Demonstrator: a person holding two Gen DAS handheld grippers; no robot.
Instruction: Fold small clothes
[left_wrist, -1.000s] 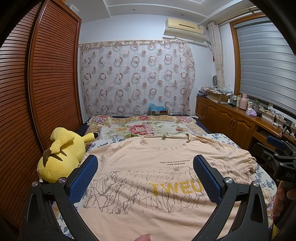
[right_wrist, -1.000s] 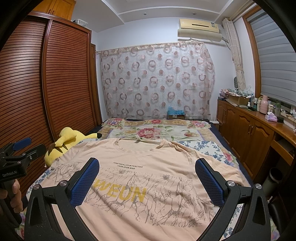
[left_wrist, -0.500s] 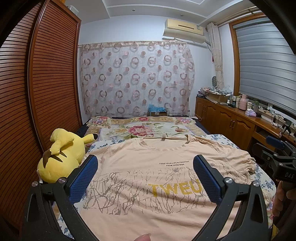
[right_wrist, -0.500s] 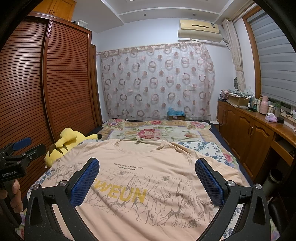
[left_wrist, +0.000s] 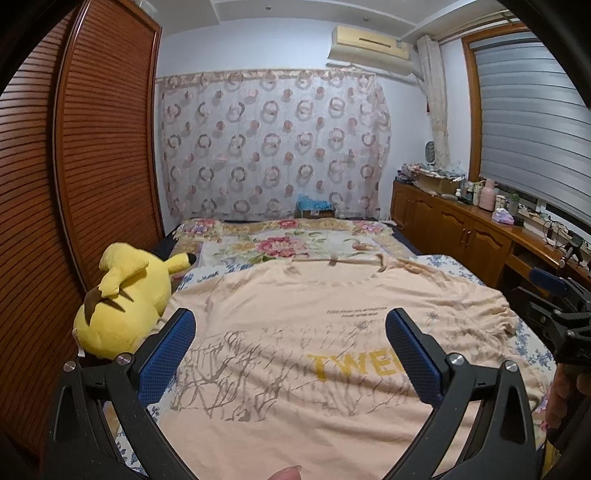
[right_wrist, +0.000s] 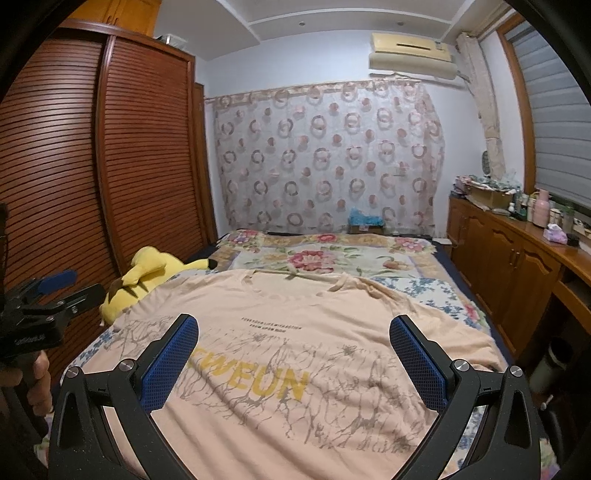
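The T-shirt (left_wrist: 295, 332) is lying spread flat, print up, on the bed (left_wrist: 458, 267), ready for folding. Both the left hand-held gripper (left_wrist: 290, 347) and right hand-held gripper (right_wrist: 293, 350) are hovering above it, jaws wide, gripping nothing.

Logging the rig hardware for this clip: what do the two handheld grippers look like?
Both match. The left gripper and right gripper have matte black forked frames with silver screw heads at the joints. Each finger carries a blue pad with a fine dotted texture. Seen from the side, the left gripper's body bears small white lettering, too blurred to read. No cables or sleeves show.
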